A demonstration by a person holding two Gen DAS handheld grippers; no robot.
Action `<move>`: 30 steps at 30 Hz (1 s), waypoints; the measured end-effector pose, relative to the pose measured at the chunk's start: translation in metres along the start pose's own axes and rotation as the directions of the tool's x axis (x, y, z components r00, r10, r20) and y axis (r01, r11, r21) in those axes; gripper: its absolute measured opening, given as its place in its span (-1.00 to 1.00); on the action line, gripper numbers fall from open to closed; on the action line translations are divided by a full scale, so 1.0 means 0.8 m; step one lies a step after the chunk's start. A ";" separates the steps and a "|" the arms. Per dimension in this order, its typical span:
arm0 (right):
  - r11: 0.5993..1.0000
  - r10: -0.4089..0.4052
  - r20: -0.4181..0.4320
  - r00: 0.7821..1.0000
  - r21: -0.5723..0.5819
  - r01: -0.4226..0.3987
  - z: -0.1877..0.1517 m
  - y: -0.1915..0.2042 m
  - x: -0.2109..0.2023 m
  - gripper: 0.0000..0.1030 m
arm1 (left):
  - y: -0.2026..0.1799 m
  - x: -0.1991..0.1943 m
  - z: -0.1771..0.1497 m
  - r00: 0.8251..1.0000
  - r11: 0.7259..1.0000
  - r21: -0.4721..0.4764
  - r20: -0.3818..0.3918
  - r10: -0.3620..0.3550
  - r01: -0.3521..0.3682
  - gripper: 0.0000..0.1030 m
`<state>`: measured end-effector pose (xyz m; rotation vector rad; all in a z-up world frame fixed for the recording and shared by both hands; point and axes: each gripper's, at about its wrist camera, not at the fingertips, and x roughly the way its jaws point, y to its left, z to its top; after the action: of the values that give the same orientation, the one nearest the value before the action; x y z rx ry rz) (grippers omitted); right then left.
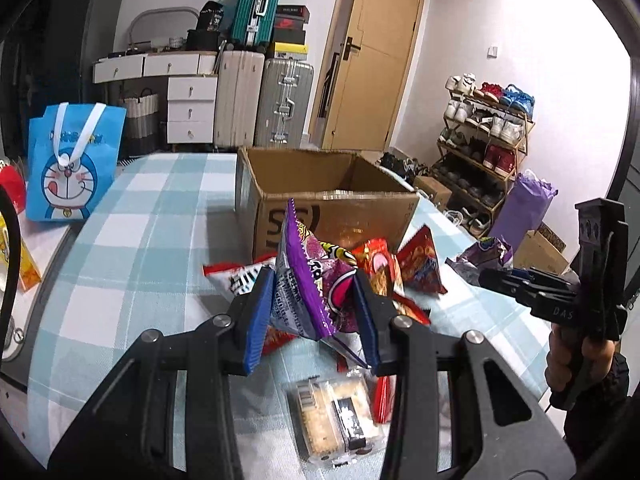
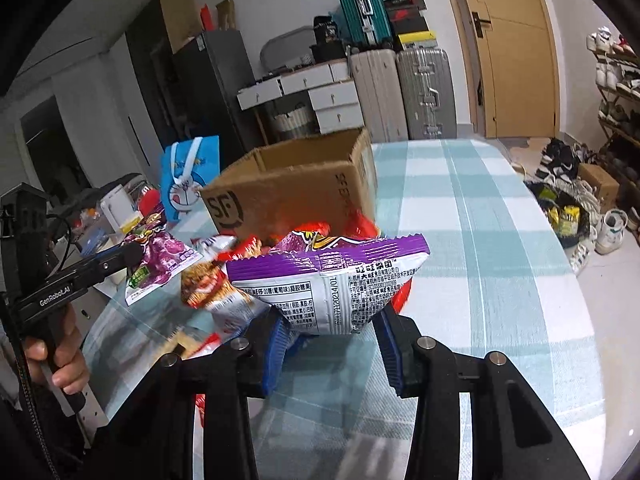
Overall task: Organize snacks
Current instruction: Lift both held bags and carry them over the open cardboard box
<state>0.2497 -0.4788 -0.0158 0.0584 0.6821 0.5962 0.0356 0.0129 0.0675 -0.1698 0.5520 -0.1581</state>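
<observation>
Left wrist view is showing the left claw (image 1: 314, 300) pinching a purple candy bag (image 1: 308, 280) between its blue pads, lifted above the checked worktop (image 1: 140, 240). Right wrist view is showing the right claw (image 2: 332, 344) pressing on another purple snack bag (image 2: 328, 280) in the same way, held clear of the cloth. Just beyond both claws, the pile of red snack packets (image 1: 384, 268) is lying, and behind it the open cardboard box (image 1: 328, 188) is standing. Below the left claw, a clear tray of biscuits (image 1: 336, 420) is waiting. I judge the carrying step is in hand: each bag is going toward the box. The next move is probably calling for reaching forward over the front rim, one claw at a time, then spreading the fingers.
</observation>
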 end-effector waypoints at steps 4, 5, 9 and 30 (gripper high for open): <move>1.000 0.019 0.016 1.000 -0.020 -0.019 0.013 0.009 -0.005 -0.20 | -0.005 -0.005 0.017 1.000 1.000 0.010 0.025 0.011 -0.011 -0.31; 0.999 0.022 0.021 1.000 -0.024 -0.021 0.016 0.011 -0.006 -0.20 | -0.006 -0.005 0.023 0.999 1.000 0.012 0.030 0.012 -0.012 -0.31; 0.998 0.044 0.039 0.998 -0.037 -0.042 0.035 0.020 -0.007 -0.20 | -0.009 0.000 0.044 0.999 1.000 0.020 0.050 0.018 -0.019 -0.31; 0.995 0.073 0.034 0.997 -0.069 -0.071 0.131 0.033 0.052 -0.20 | -0.020 0.084 0.140 0.995 0.998 0.015 0.078 0.057 -0.058 -0.31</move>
<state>0.3255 -0.4201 0.0484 0.0308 0.6264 0.6855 0.1503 -0.0025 0.1308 -0.1421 0.4776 -0.1001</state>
